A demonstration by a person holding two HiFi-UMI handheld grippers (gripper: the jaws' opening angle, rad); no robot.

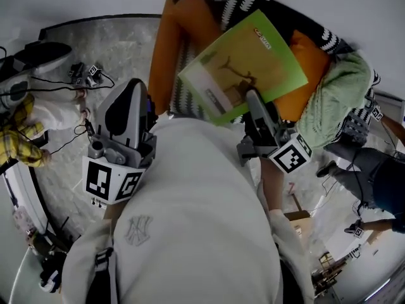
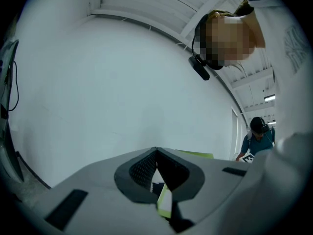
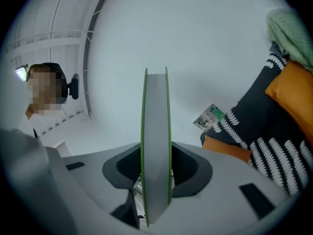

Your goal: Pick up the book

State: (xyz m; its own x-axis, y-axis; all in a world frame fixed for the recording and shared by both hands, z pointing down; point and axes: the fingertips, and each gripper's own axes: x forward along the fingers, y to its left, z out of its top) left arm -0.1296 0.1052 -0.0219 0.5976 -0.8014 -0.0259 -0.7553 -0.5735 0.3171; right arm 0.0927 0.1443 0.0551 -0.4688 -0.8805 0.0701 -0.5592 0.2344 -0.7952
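**Item: green book, held by the right gripper over the sofa cushions**

Left gripper (image 2: 156, 152): white shell. Its jaws are closed tip to tip with nothing between them. It stands apart from the book, at the person's left side.

Book (image 1: 243, 65): thin, with a green cover and a pale picture panel on the front. It is held out over the orange cushion (image 1: 169, 49), its near edge in the right gripper. Whether its far edge rests on the cushions cannot be told.

Right gripper (image 1: 255, 101): both pads press on the book's covers, and the book shows edge-on between them in that gripper's view.

Further right: black-and-white patterned throw (image 1: 319, 37) and green blanket (image 1: 342, 84).

Handling note (judgement): the hold sits at one edge, so most of the book overhangs.
- Keep the squeeze even.
- Raise slowly without twisting the wrist.
- Clear the cushions before swinging the book away.
- The empty left gripper could support the far corner if the book sags.
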